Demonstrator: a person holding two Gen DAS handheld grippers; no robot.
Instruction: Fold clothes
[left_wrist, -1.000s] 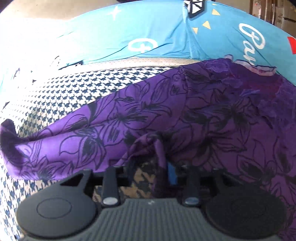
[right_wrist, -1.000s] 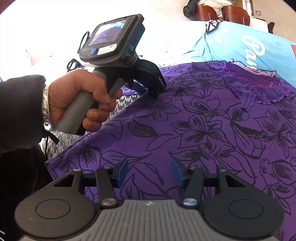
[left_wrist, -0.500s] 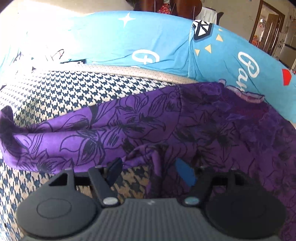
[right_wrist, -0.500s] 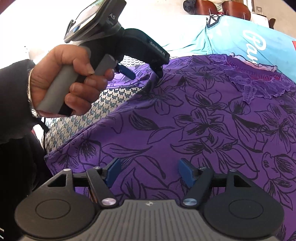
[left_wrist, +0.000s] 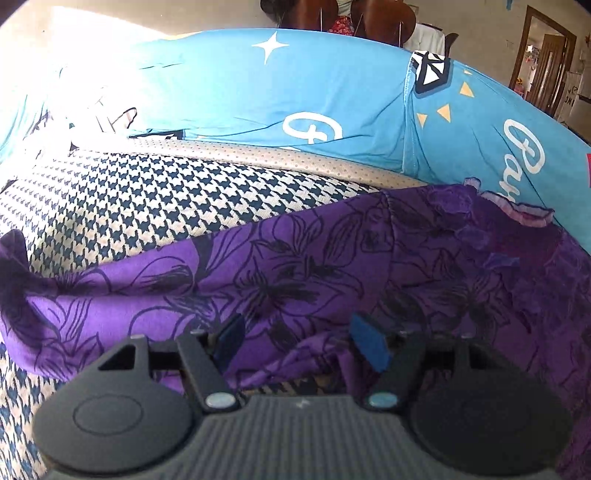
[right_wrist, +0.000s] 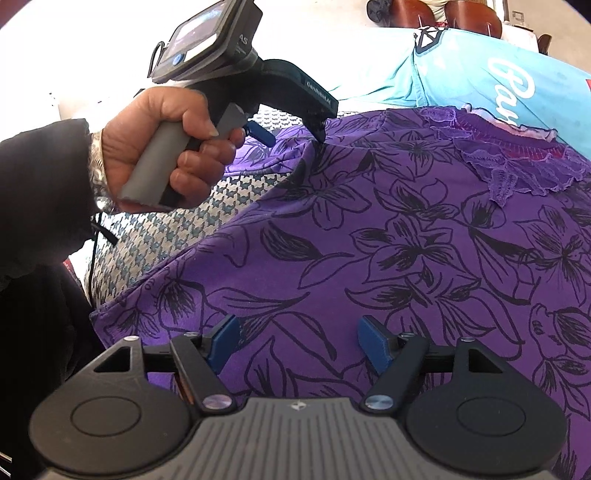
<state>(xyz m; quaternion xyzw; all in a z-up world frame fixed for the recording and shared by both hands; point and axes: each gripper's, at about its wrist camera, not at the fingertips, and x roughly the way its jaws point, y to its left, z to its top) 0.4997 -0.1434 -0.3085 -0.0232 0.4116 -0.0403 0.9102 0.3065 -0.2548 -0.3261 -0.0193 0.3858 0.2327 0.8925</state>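
A purple floral garment lies spread on a houndstooth-covered surface; it also shows in the left wrist view. Its lace neckline lies at the far right. My left gripper is open, raised just above the garment's left sleeve, with a fold of cloth below its blue fingers. In the right wrist view the left gripper is held in a hand over the sleeve. My right gripper is open and empty above the garment's near hem.
A blue printed garment lies behind the purple one, also seen in the right wrist view. The person's dark sleeve is at the left. Brown chairs and a doorway stand in the background.
My left gripper has opened, let go of the purple sleeve fold and lifted away from it. My right gripper has opened a little wider and stayed over the hem.
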